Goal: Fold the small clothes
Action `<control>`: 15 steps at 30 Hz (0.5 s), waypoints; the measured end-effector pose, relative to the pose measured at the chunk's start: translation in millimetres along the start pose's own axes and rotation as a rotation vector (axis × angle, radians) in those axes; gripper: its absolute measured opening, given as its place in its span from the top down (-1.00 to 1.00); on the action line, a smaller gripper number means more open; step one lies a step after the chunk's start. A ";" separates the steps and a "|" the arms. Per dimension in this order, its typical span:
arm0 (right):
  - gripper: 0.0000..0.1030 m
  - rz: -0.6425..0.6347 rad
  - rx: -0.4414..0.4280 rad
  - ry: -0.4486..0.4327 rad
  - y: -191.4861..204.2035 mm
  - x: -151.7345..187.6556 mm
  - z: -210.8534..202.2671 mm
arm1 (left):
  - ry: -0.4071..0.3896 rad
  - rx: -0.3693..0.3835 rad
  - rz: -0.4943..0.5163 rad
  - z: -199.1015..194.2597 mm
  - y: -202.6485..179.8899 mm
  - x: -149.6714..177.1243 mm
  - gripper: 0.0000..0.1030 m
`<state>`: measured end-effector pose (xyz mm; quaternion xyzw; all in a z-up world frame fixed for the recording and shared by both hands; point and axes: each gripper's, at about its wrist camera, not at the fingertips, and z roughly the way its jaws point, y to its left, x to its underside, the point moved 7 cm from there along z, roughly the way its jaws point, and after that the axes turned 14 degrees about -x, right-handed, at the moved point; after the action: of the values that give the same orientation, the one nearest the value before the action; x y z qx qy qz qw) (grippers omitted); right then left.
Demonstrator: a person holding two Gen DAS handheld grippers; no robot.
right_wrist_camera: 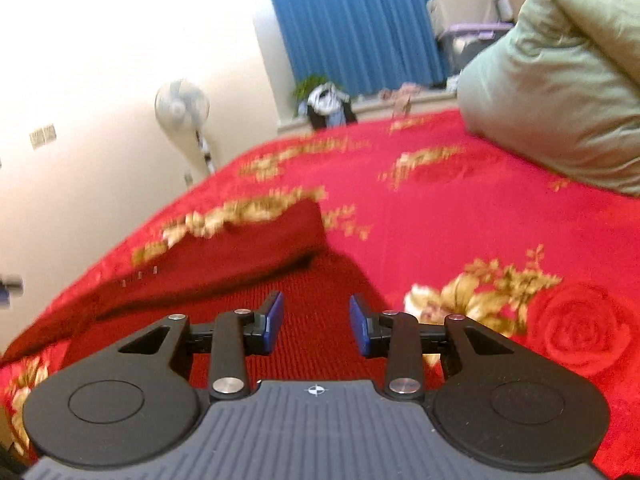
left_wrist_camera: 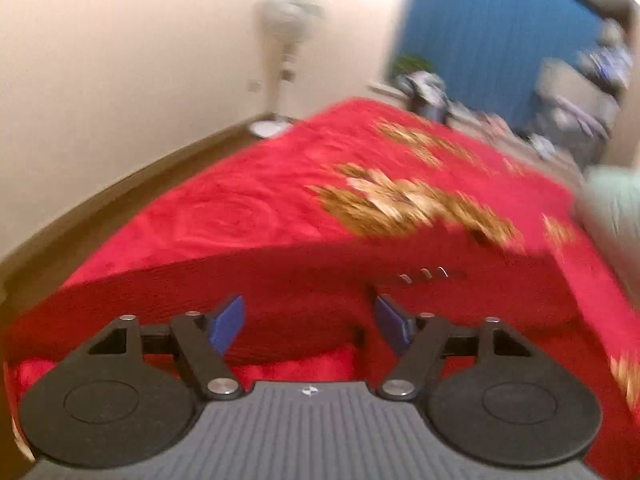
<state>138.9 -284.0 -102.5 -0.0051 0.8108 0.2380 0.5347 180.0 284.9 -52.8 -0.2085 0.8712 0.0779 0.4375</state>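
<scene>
A home bedroom. A bed [right_wrist_camera: 460, 216] covered by a red blanket with gold flowers fills the middle. Beyond its far edge hang blue curtains [right_wrist_camera: 352, 28]; a standing fan [right_wrist_camera: 182, 106] stands by the cream wall beside it, and a green pillow [right_wrist_camera: 560, 92] rests on it.

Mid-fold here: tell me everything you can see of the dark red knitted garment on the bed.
The dark red knitted garment lies on the red flowered bedspread, darker than it and ribbed. One part is folded over the rest, its edge casting a shadow. Three small pale marks sit near its left side. It runs under both open grippers, left gripper and right gripper; neither holds it.
</scene>
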 end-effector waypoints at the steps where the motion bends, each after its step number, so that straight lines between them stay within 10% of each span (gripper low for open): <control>1: 0.23 -0.008 0.012 -0.023 1.0 -3.3 -2.0 | 0.000 -0.019 -0.024 2.4 7.7 -1.8 -0.48; 15: 0.18 -0.156 -0.009 -0.018 39.7 -14.7 8.6 | 0.132 -0.237 -0.148 18.6 98.5 7.8 -0.31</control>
<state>142.2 -249.0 -77.4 -0.0686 0.8019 0.1993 0.5590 146.9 377.3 -74.9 -0.3271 0.8651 0.1340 0.3559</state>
